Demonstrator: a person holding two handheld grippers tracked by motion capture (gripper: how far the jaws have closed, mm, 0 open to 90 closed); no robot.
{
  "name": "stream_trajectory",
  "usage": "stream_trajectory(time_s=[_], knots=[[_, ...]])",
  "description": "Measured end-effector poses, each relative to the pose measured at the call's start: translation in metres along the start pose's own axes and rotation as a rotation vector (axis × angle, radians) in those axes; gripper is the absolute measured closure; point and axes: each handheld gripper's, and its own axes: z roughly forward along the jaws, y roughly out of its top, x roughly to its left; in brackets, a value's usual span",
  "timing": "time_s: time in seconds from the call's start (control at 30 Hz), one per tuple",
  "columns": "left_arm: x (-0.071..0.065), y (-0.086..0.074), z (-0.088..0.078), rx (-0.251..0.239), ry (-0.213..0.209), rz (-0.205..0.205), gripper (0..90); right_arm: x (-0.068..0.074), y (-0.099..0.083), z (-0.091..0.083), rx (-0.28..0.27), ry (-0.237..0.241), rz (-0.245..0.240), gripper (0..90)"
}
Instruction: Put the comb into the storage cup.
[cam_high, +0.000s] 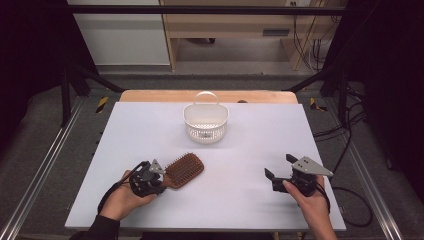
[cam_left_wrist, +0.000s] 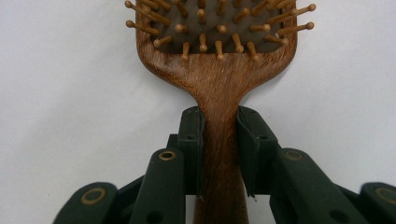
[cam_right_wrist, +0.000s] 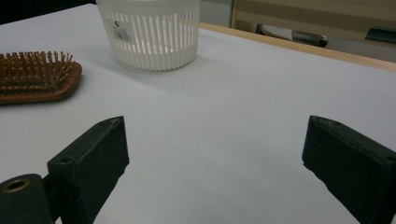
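Wooden hairbrush (cam_high: 184, 170) lying bristles-up on the white table (cam_high: 150, 130), near side of the white basket (cam_high: 205, 121), left gripper (cam_left_wrist: 219, 140) clamped on its handle, left hand (cam_high: 122, 197) low behind it, right gripper (cam_high: 280, 167) jaws wide, well right of the brush, right hand (cam_high: 310, 197) angled inward.

I can read no text anywhere here. The white basket (cam_right_wrist: 149, 35) in front of my right gripper carries a small label (cam_right_wrist: 122, 31) with barcode-like stripes, but its print is too small to make out.
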Motion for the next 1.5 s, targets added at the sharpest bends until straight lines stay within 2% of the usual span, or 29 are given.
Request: stream_trajectory(time_s=[0.27,0.4,0.6,0.73,1.03,1.3,1.4,1.5], knots=[[-0.001,-0.001,-0.001,-0.012,0.004,0.009,72.1,0.000,0.000,0.000,-0.003,0.005,0.006,7.2],[0.000,-0.002,-0.001,-0.023,-0.017,0.008,72.0,-0.001,0.000,-0.001,-0.005,0.005,0.008,7.2],[0.001,-0.003,-0.002,-0.037,-0.020,0.008,71.9,0.000,0.001,-0.001,-0.005,0.006,0.008,7.2],[-0.003,0.000,-0.001,-0.009,0.003,0.022,72.0,0.000,0.001,0.000,-0.006,0.007,0.009,7.2],[-0.004,0.005,0.000,0.033,0.007,0.015,72.0,0.001,0.001,0.001,0.000,0.014,0.003,7.2],[-0.004,0.017,0.001,0.132,0.011,0.040,71.2,0.002,0.001,0.002,0.002,0.027,-0.005,7.2],[-0.005,0.022,0.002,0.162,0.023,0.047,69.8,0.004,0.001,0.003,0.007,0.039,-0.011,7.2],[-0.003,0.025,0.003,0.185,0.031,0.035,62.2,0.005,0.001,0.005,0.013,0.054,-0.024,7.1]])
